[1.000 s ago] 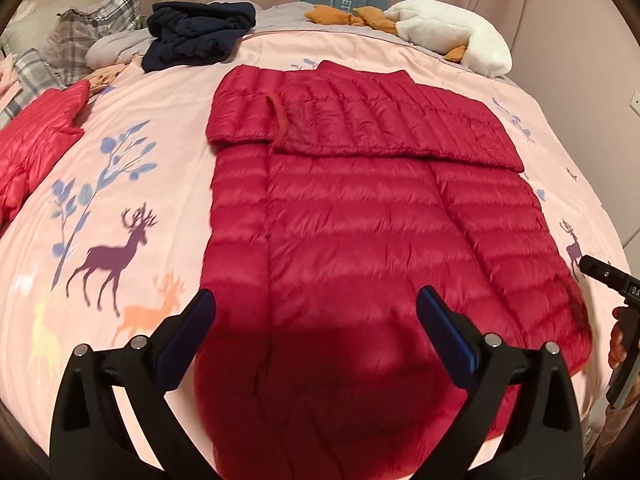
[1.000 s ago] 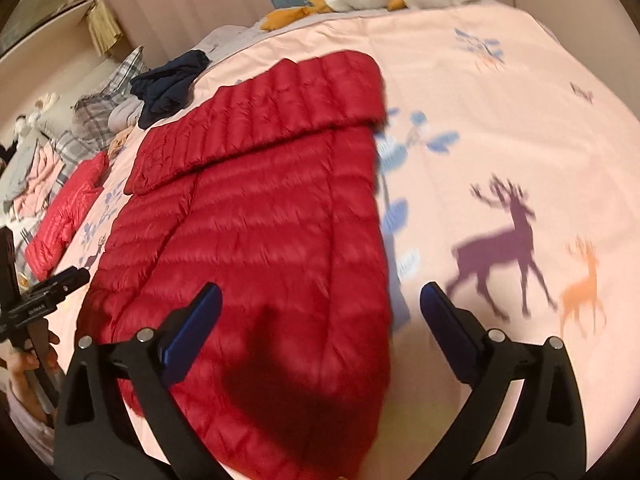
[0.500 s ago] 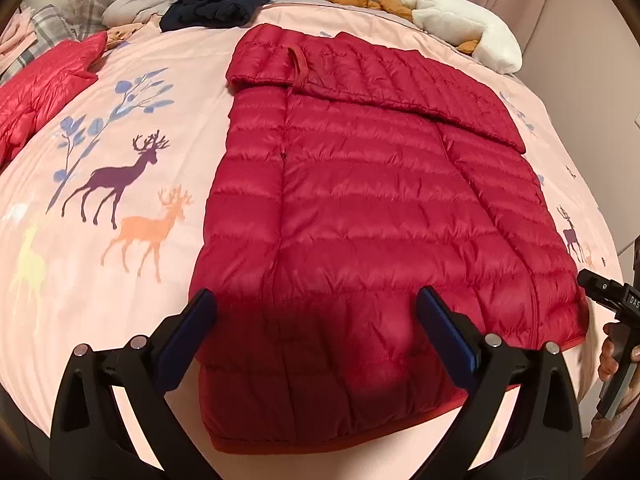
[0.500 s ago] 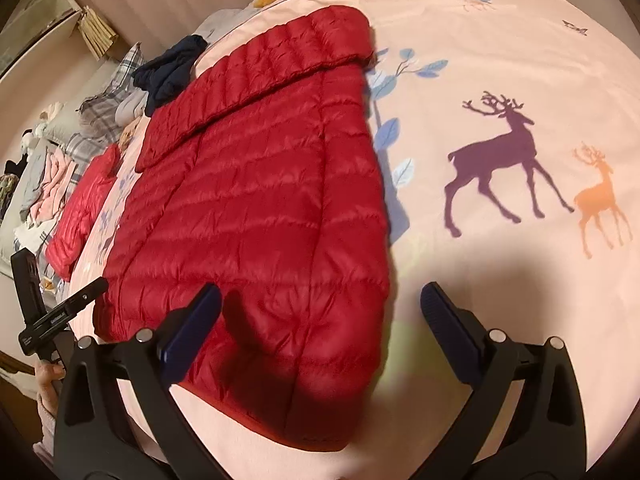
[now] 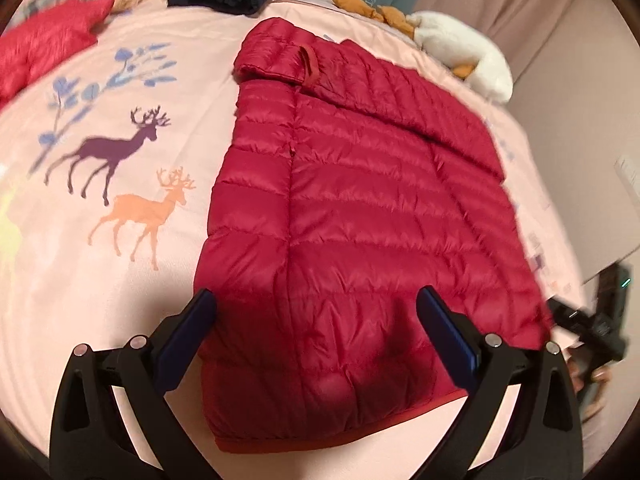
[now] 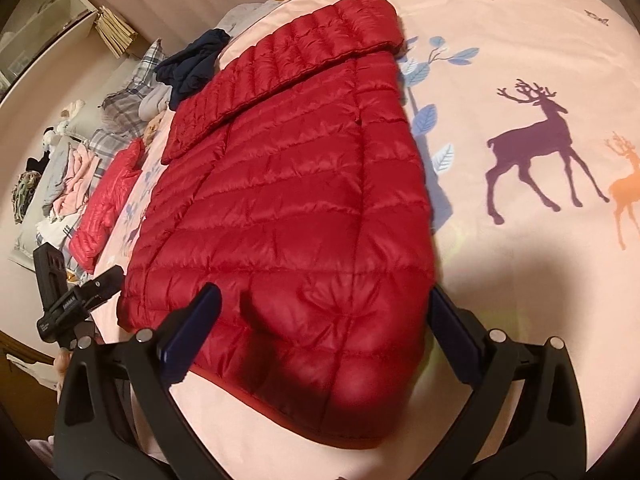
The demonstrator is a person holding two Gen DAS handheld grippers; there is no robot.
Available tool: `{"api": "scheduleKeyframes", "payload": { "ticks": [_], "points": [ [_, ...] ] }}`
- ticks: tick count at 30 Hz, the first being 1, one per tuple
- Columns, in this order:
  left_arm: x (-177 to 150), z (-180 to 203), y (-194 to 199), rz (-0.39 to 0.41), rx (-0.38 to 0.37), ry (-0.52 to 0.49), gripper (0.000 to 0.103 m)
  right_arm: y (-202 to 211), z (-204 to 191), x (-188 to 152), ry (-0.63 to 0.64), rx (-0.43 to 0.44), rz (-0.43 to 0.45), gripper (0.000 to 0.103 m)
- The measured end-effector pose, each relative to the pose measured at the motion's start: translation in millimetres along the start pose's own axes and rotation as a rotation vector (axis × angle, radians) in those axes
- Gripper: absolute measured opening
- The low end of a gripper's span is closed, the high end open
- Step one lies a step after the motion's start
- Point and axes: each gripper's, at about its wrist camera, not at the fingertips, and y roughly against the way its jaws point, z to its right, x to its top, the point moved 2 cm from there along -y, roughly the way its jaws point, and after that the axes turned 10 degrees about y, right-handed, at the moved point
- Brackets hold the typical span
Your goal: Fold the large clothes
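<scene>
Quilted red down jacket, flat on pink deer-print bedspread; open black right gripper with blue pads over its hem; navy garment beyond.

Both wrist views look down and forward from low at the near edge of the bed, close over the hem of the red down jacket, the left one facing its near-left corner, the right one its near-right corner, sharing the jacket and the far clothes pile.
</scene>
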Motion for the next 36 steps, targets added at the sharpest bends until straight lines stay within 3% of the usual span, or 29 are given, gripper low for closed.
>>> {"api": "scheduleKeyframes", "payload": {
  "ticks": [13, 21, 36],
  "points": [
    [41, -37, -28, -0.083, -0.259, 0.220, 0.101, -20, 6, 27, -0.027, 0.047, 0.010, 0.101],
    [30, -33, -24, -0.117, -0.300, 0.180, 0.101, -22, 10, 29, -0.050, 0.101, 0.021, 0.101],
    [-17, -21, -4, -0.148, -0.350, 0.152, 0.100, 5, -3, -18, -0.068, 0.228, -0.007, 0.101]
  ]
}}
